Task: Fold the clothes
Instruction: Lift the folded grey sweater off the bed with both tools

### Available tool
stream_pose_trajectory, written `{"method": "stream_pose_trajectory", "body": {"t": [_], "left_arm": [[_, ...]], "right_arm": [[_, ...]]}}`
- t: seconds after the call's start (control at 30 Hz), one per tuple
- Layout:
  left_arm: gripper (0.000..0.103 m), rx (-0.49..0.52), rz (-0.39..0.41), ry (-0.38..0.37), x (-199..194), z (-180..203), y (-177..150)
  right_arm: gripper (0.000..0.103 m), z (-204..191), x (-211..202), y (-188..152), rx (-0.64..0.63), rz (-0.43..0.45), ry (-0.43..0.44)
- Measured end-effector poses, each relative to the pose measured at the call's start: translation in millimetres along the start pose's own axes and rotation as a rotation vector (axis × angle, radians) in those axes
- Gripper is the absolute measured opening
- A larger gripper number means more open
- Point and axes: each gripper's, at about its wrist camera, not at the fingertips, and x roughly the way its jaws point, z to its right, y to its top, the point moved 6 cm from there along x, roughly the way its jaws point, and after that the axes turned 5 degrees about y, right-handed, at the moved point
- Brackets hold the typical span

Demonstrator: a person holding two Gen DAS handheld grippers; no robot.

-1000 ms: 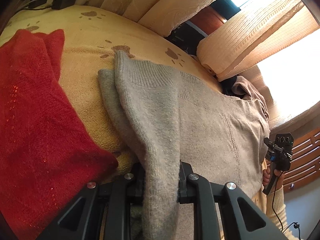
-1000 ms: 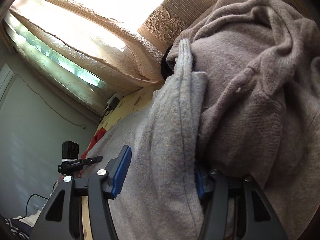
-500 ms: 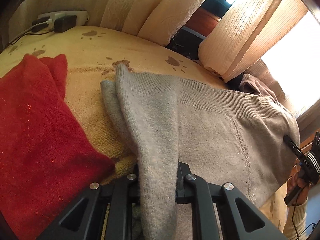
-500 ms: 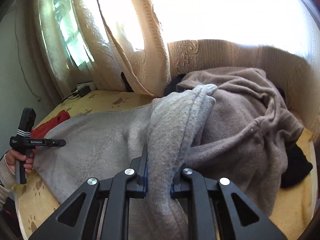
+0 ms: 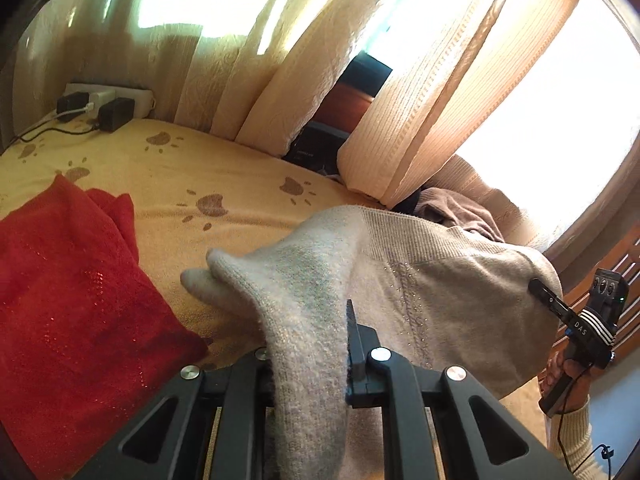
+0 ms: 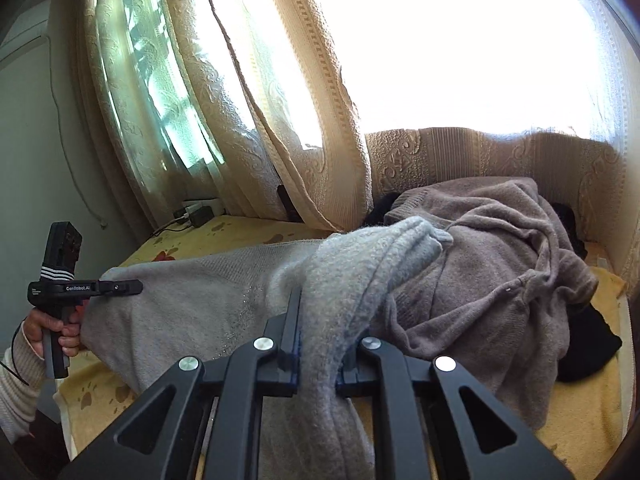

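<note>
Grey sweater (image 5: 440, 300) now lifted higher, apparently clear of the bed (image 5: 240, 184), both jaws clenched on it

Three sweaters: one grey (image 5: 452, 300), one red (image 5: 68, 292), one brown (image 6: 492, 256).

The sweater (image 5: 448, 300) is light grey-beige, with a ribbed band and a line of small shiny dots. The bed cover (image 5: 224, 172) is yellow with brown paw prints. Another knit garment (image 5: 68, 292) is red with little sparkles. The curtains (image 6: 288, 120) are cream with a raised pattern. A crumpled cardigan (image 6: 500, 256) is brownish-taupe, and a black cloth (image 6: 588, 344) lies beside it.
</note>
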Motion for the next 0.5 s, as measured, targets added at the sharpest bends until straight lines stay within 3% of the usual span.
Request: {"method": "stream_pose_trajectory", "body": {"t": [0.27,0.5], "left_arm": [[0.016,-0.012,0.12,0.021,-86.7,-26.1,19.3],[0.016,-0.044,0.217,0.122,-166.4,-85.7,28.4]], "right_arm": [[0.013,-51.9,-1.6,34.2,-0.05,0.037,0.089],[0.013,-130.6,54.3,66.8,-0.122,0.01,0.196]]}}
